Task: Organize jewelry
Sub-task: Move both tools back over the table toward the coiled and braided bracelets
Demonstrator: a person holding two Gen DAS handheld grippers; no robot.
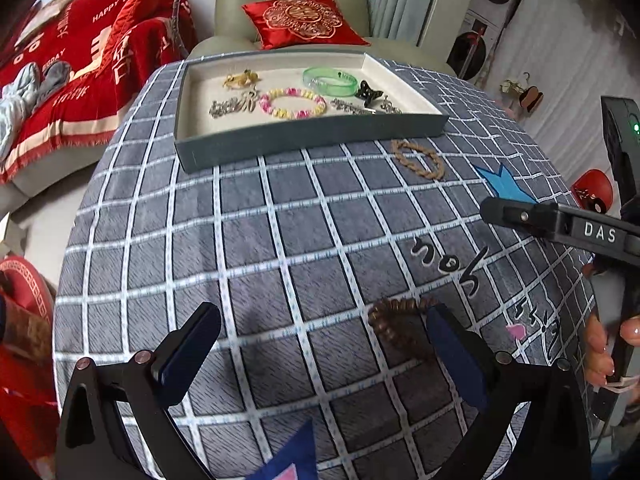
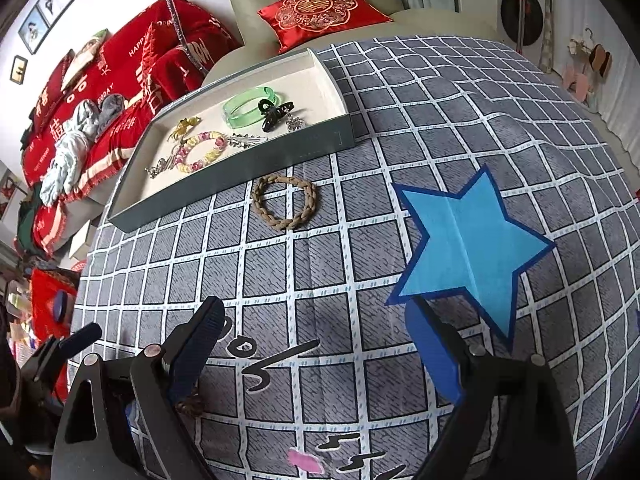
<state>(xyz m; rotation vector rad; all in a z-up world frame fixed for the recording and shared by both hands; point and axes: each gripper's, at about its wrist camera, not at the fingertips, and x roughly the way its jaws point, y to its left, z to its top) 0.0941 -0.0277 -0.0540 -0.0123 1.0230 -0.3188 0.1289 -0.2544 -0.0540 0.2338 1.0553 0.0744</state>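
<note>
The dark brown coiled hair tie lies on the checked surface just beside the inner face of the left hand-held gripper's right finger; both grippers gape wide, empty. Closing off-centre could flick it away. Two loose pieces remain: it and one tan braided bracelet, ahead of the right hand-held gripper, near the grey tray.

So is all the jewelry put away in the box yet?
Not yet. The tray already holds the green bangle, pink-and-yellow bead bracelet, black claw clip and silver pieces. Both grippers are open and empty. Left: the braided bracelet and dark beaded bracelet, beside the left gripper.
</note>
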